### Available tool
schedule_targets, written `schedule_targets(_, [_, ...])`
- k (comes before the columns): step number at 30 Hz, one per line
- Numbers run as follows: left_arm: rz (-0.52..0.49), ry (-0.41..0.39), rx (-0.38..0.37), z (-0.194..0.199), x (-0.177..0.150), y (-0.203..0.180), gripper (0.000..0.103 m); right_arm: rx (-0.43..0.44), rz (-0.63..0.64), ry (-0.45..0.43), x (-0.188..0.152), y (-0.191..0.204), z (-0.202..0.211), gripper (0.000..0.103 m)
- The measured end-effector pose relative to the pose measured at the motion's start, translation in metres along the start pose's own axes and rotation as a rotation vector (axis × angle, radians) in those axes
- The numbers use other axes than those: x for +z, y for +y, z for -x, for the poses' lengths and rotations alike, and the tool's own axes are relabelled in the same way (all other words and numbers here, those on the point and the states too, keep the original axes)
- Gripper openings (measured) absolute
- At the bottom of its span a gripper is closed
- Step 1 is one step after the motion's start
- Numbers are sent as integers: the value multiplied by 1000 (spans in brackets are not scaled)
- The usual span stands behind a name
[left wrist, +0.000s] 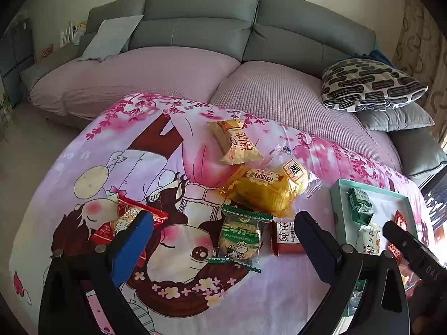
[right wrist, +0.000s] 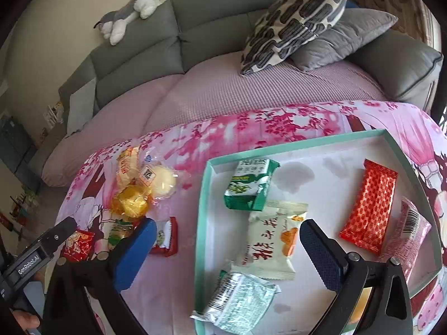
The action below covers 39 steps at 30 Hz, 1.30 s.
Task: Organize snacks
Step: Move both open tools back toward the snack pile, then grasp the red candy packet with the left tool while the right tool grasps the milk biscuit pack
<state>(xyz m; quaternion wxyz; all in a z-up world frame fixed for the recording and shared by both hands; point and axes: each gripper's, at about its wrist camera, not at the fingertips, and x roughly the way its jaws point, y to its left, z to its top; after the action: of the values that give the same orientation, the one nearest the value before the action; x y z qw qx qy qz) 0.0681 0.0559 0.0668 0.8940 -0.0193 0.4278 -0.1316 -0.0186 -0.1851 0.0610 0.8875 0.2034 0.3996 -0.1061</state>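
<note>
Several snack packets lie on a pink cartoon cloth. In the left wrist view my left gripper (left wrist: 223,237) is open and empty above a green biscuit packet (left wrist: 240,238), with a red packet (left wrist: 123,223) by its left finger, a red-white box (left wrist: 287,238), a yellow bread bag (left wrist: 262,189) and an orange roll packet (left wrist: 236,142) beyond. In the right wrist view my right gripper (right wrist: 227,247) is open and empty over a teal-rimmed white tray (right wrist: 208,195) holding a green packet (right wrist: 250,185), a white packet (right wrist: 275,241), a silvery-green packet (right wrist: 240,301), a red bar (right wrist: 370,205) and a pink packet (right wrist: 410,231).
A grey sofa (left wrist: 201,28) with pink seat covers lies behind the cloth. Patterned and grey cushions (right wrist: 296,19) sit at its right end, and a plush cat (right wrist: 128,14) lies on the backrest. The left gripper's body (right wrist: 36,254) shows at the right wrist view's left edge.
</note>
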Motion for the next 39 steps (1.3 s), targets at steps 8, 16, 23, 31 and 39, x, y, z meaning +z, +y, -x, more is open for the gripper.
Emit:
schedule_targets(8, [76,38,57,8,4,51,100,65,124,17,-10,56,-10,103])
schedule_targets(16, [163,131,108,-17,-3,96,100,20,181,90,-22,74,-38,103])
schedule_targets(23, [182,210,116,-47,-7,107,100,-26,231,152,-32,88,-67,103])
schedule_targets(31, [169,267,135,-71,-4,104,81,-68,292,170,-34,105,-83,102])
schedule_targets(39, [169,286,131,-83,-5,100,72,-108,318,183,-37,111,-96,96])
